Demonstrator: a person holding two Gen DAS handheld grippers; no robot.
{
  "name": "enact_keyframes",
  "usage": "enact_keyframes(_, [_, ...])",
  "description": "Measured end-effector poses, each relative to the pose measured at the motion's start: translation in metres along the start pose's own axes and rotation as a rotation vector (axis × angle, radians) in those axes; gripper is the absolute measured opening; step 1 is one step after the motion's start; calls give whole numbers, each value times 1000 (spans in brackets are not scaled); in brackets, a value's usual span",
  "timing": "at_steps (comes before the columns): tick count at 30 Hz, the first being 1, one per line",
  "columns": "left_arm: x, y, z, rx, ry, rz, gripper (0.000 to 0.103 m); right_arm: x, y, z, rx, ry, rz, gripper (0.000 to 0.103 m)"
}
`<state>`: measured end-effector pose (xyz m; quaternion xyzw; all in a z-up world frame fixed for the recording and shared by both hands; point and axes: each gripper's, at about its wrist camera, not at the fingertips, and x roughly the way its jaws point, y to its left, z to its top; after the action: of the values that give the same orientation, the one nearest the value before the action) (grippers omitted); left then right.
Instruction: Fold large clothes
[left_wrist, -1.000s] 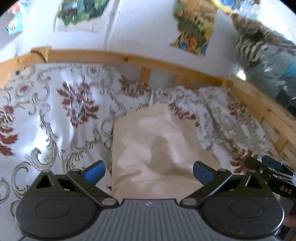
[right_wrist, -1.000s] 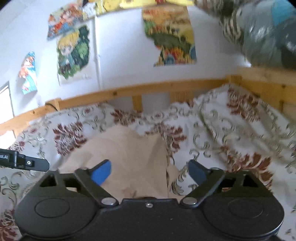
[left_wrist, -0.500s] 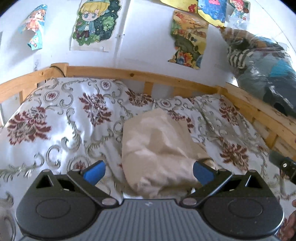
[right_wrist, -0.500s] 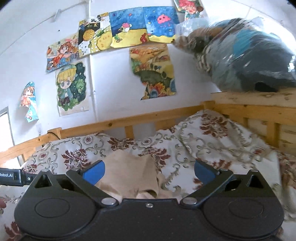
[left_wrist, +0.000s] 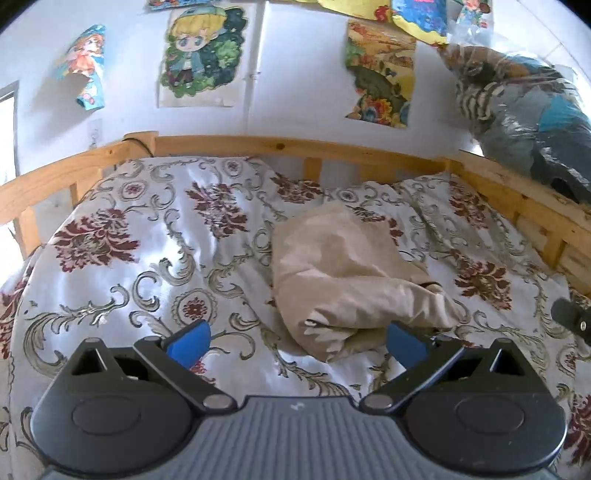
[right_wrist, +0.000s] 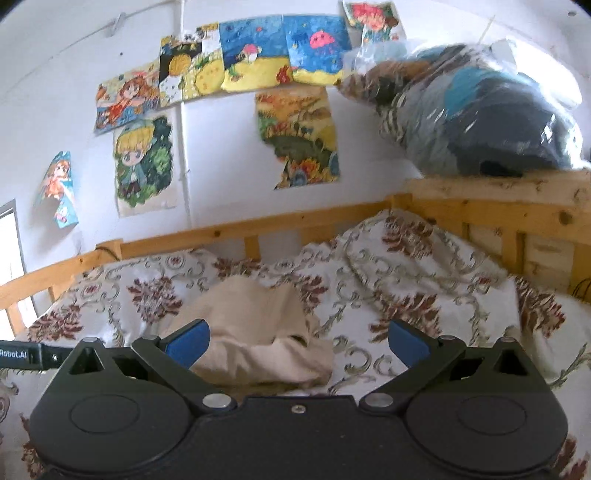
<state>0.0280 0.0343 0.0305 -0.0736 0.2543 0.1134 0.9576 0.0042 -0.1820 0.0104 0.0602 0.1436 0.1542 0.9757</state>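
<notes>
**Both grippers spread wide, nothing held**

Your left gripper (left_wrist: 297, 341) has its blue fingers (left_wrist: 188, 341) far apart with no cloth between them; the right gripper (right_wrist: 297, 341) is the same. The beige garment (left_wrist: 343, 277) lies bundled in a loose fold on the floral bedspread (left_wrist: 147, 258), centre of the left view and lower centre of the right view (right_wrist: 258, 332). Its near edge is hidden behind the right gripper's body, so you cannot tell how neat the fold is there. At the right edge of the left view, only a dark tip of the other tool shows. A plastic-wrapped bundle (right_wrist: 480, 122) sits upper right, blurred, on the wooden bed frame (right_wrist: 498, 199).
</notes>
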Motion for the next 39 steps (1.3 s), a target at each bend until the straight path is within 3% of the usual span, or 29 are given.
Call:
enact_keyframes(9, [7,2,-4,-7,43,2,102,15,5,-10,-14,92,32,102])
enact_keyframes(28, [8,3,-7,-5,40,7,102,22,5,-12,-15,114,29,102])
enact_keyframes(39, [16,1,-13,12,106,36,102,26,4,-13,-17,136,32,102])
